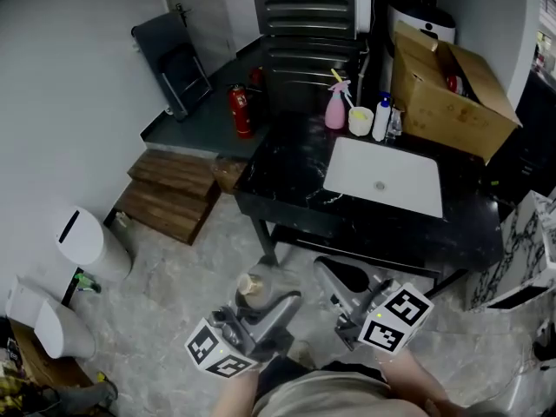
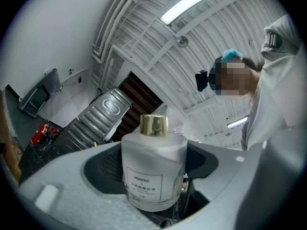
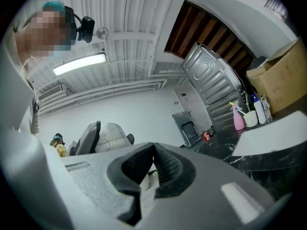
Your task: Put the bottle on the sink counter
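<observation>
The left gripper [image 1: 261, 315] pinches the frosted bottle [image 2: 152, 169] between its jaws, with the gold cap clear above them. Just beside it, the right gripper [image 3: 152, 159] has its jaws pressed together on nothing. Ahead of both jaws lies open floor [image 1: 191, 268], then the front edge of the dark surface [image 1: 287, 176], well apart from the bottle. Bare surface lies ahead of the left jaws, beside the white sink [image 1: 387, 176]. A pink sprayer [image 1: 336, 107] and a cardboard box [image 1: 452, 94] crowd the far edge.

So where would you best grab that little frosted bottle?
Take the bottle by its wide body, from the sides, with one of the fingers on each flank, as it is held now. The body is a broad, straight-walled cylinder with plenty to press on. The gold cap is narrow and might pull off.
</observation>
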`<control>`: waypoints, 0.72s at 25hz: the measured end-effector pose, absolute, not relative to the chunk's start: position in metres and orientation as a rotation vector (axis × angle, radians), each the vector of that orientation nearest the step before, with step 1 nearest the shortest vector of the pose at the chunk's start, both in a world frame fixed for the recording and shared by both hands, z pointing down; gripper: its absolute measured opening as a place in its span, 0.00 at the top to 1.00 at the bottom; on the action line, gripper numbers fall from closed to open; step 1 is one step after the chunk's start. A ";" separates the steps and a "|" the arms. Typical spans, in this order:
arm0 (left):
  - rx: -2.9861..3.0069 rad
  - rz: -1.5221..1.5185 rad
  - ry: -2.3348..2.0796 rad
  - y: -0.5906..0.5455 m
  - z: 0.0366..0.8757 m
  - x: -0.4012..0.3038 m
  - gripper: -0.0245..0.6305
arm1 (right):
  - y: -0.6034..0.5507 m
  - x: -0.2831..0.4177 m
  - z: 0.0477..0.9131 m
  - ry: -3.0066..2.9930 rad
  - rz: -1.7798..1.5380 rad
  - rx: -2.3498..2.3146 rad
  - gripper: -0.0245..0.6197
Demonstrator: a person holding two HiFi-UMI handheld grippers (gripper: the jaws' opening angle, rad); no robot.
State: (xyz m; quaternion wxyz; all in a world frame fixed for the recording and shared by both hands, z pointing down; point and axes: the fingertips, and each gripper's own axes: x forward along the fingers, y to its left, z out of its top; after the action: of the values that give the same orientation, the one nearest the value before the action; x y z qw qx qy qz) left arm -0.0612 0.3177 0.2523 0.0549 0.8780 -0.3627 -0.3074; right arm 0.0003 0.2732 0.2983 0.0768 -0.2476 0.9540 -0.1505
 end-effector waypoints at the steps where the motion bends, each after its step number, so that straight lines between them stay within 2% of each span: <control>1: 2.664 -0.934 -1.087 0.311 0.253 -0.068 0.43 | 0.266 -0.006 0.298 2.848 -0.448 -0.759 0.96; 8: 2.656 -0.948 -1.037 0.284 0.251 -0.101 0.43 | 0.236 -0.025 0.295 2.801 -0.448 -0.873 0.96; 18: 2.625 -0.928 -0.998 0.255 0.266 -0.108 0.43 | 0.200 -0.043 0.305 2.816 -0.487 -0.903 0.96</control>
State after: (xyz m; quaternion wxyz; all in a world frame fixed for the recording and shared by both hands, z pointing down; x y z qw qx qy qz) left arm -0.1082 0.2551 0.2659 0.0919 0.8837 -0.3361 -0.3124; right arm -0.0432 0.2005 0.3055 0.0720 -0.3005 0.9371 -0.1621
